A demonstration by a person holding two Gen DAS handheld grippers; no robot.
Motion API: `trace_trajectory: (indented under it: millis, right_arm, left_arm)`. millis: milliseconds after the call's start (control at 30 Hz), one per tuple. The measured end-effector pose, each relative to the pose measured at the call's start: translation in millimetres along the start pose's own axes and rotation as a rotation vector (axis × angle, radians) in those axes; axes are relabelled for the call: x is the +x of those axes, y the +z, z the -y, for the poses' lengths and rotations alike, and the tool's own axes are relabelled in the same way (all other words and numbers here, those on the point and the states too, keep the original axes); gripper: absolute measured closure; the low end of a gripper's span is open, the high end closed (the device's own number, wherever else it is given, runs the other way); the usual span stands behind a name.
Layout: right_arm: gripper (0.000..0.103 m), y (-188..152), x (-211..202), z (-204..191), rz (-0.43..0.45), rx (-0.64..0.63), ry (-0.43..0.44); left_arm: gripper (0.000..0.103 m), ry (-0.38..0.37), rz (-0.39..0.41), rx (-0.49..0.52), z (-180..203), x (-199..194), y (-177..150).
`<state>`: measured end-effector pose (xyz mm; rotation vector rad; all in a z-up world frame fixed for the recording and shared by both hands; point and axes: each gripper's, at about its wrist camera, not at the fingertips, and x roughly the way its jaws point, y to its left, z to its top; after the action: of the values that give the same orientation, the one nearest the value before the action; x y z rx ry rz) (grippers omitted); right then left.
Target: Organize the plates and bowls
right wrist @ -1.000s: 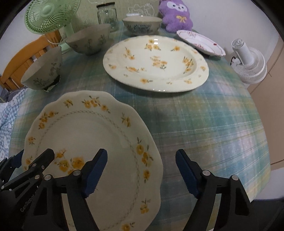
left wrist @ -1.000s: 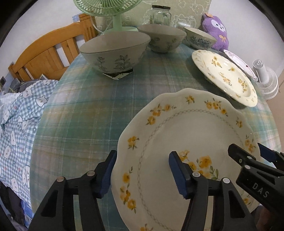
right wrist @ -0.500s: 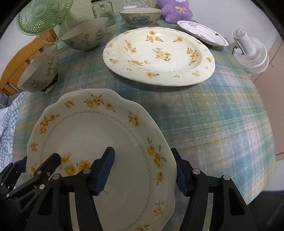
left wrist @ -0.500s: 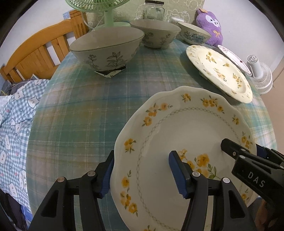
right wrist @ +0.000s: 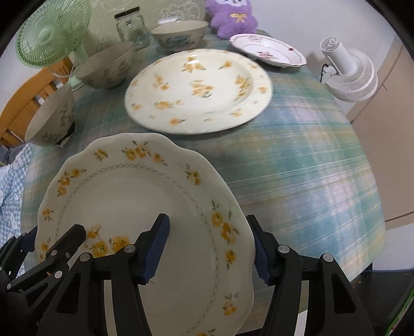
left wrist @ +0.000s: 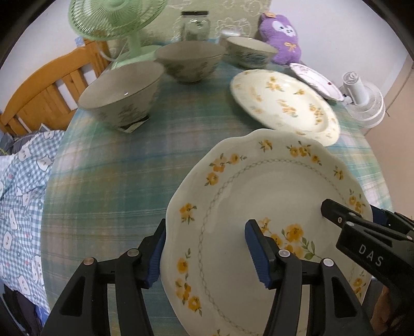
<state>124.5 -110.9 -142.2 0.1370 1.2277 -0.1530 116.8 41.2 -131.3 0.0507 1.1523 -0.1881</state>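
Note:
A scalloped white plate with yellow flowers (left wrist: 271, 196) (right wrist: 134, 196) is held above the table, between both grippers. My left gripper (left wrist: 207, 254) is shut on its left rim. My right gripper (right wrist: 211, 249) is shut on its right rim and also shows in the left wrist view (left wrist: 362, 232). A larger yellow-flowered plate (left wrist: 282, 103) (right wrist: 199, 88) lies on the table just beyond. Three bowls stand at the back left: the nearest (left wrist: 121, 95) (right wrist: 51, 121), the middle (left wrist: 189, 59) (right wrist: 106, 67), the farthest (left wrist: 248, 50) (right wrist: 178, 33). A small pink-flowered plate (left wrist: 315, 80) (right wrist: 269, 49) lies at the back right.
The table has a green plaid cloth (left wrist: 108, 170) (right wrist: 297, 160). A green fan (left wrist: 116, 18) (right wrist: 51, 31), a glass jar (left wrist: 195, 28) (right wrist: 132, 28) and a purple plush toy (left wrist: 280, 36) (right wrist: 233, 18) stand at the back. A white fan (right wrist: 349, 75) stands off the right edge, a wooden chair (left wrist: 41, 95) at left.
Both grippers have raised the scalloped plate and carried it forward, towards the larger plate. The right gripper closed from open onto the plate's right rim.

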Motion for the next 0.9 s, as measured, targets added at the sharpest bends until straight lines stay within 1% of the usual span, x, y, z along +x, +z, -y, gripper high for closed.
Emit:
trace_trajectory:
  millis: [167, 367, 467, 733, 900]
  right_arm:
    - [0.04, 3.1, -9.5, 34.1, 0.013, -0.005, 0.005]
    - [0.04, 7.9, -14.5, 84.5, 0.021, -0.005, 0.006]
    - [0.04, 11.6, -15.6, 109.1, 0.033, -0.004, 0.006]
    - [0.04, 24.6, -7.7, 167.7, 0.042, -0.018, 0.017]
    - [0.04, 33.0, 2.3, 192.2, 0.041, -0.022, 0.021]
  left_arm:
    - [0.045, 0.003, 0.007, -0.009, 30.0, -2.8, 1.6]
    - [0.045, -0.003, 0.029, -0.017, 78.4, -3.2, 7.4]
    - [0.045, -0.006, 0.022, -0.027, 100.6, 2.2, 9.5]
    - [0.045, 0.003, 0.026, -0.046, 152.7, 17.5, 19.4]
    - [0.045, 0.018, 0.026, -0.056, 178.1, 30.7, 22.9]
